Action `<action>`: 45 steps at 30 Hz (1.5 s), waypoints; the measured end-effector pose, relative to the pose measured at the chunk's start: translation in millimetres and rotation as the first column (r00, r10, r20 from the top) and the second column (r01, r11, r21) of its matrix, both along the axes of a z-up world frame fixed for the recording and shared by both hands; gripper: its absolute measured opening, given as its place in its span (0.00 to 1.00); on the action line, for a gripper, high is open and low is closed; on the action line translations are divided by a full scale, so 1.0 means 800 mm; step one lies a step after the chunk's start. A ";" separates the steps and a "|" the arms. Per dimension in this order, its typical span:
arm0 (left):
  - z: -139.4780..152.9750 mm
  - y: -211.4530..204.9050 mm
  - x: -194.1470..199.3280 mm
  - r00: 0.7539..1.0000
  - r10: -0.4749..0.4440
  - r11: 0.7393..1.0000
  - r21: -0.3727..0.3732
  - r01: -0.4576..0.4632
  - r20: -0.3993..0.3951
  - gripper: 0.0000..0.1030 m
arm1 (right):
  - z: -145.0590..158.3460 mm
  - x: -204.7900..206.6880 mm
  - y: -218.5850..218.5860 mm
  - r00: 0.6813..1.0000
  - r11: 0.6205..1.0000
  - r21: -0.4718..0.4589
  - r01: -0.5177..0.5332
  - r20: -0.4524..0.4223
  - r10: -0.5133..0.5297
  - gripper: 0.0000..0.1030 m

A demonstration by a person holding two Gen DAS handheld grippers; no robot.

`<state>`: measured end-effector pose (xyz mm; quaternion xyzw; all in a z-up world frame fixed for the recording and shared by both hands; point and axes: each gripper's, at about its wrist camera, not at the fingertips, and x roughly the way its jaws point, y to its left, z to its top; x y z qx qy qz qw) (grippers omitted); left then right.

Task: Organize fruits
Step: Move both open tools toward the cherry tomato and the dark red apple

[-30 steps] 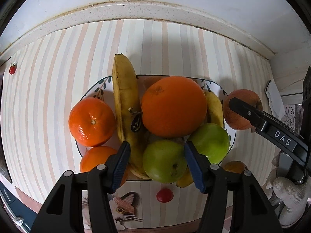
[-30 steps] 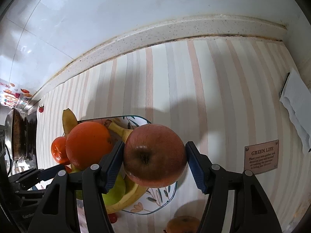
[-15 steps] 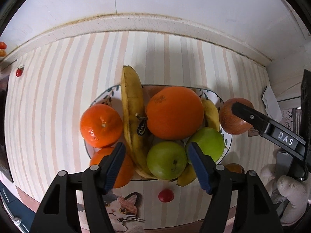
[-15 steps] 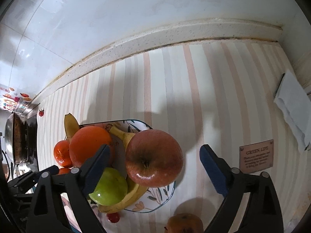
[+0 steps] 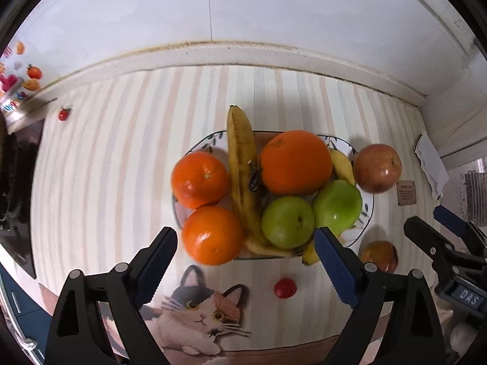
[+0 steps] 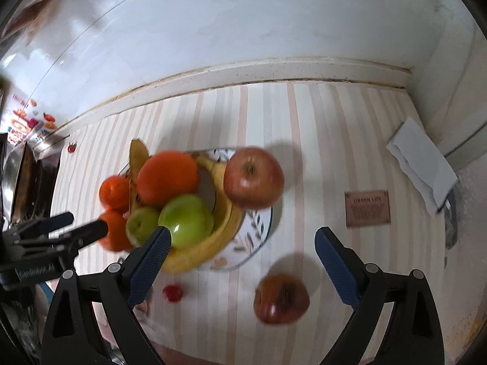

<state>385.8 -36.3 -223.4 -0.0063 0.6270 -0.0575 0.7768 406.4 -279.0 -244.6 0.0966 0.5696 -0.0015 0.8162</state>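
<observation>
A patterned plate (image 5: 362, 213) (image 6: 258, 234) on the striped mat holds a big orange (image 5: 295, 161), two mandarins (image 5: 199, 179), two green apples (image 5: 287, 222), bananas (image 5: 240, 176) and a red apple (image 5: 377, 167) (image 6: 254, 178) resting at its right rim. Another reddish fruit (image 5: 379, 255) (image 6: 281, 298) lies on the mat in front of the plate. My left gripper (image 5: 246, 267) is open and empty, just in front of the plate. My right gripper (image 6: 240, 261) is open and empty, pulled back from the red apple.
A small red tomato-like piece (image 5: 284, 287) (image 6: 173, 292) lies on the mat near the front. A folded white cloth (image 6: 423, 161) and a brown label (image 6: 367, 208) lie to the right. The wall runs behind; a stove (image 5: 15, 188) is at left.
My right gripper opened, released the red apple onto the plate's right rim and drew back. My left gripper also drew back from the plate.
</observation>
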 end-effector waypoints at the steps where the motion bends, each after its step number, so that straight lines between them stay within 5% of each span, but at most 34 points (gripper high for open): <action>1: 0.004 0.000 -0.007 1.000 -0.001 1.000 0.001 0.001 0.004 0.89 | 0.004 -0.008 0.004 1.000 1.000 -0.001 0.002 0.005 -0.002 0.95; 17: 0.112 0.006 -0.097 0.989 -0.032 0.999 -0.021 0.035 0.145 0.89 | 0.117 -0.117 0.039 0.987 0.999 -0.041 0.025 0.157 -0.018 0.95; 29: 0.154 0.014 -0.151 0.987 -0.052 0.998 -0.017 0.055 0.155 0.89 | 0.175 -0.170 0.059 0.976 0.998 -0.055 0.025 0.219 -0.012 0.95; 38: 0.159 0.019 -0.163 0.987 -0.038 0.999 -0.013 0.040 0.159 0.89 | 0.178 -0.184 0.057 0.977 0.999 -0.029 0.022 0.213 -0.015 0.95; 45: 0.136 0.022 -0.155 0.990 -0.010 1.000 -0.003 0.010 0.138 0.89 | 0.131 -0.168 0.023 0.989 0.998 0.010 0.069 0.134 -0.069 0.95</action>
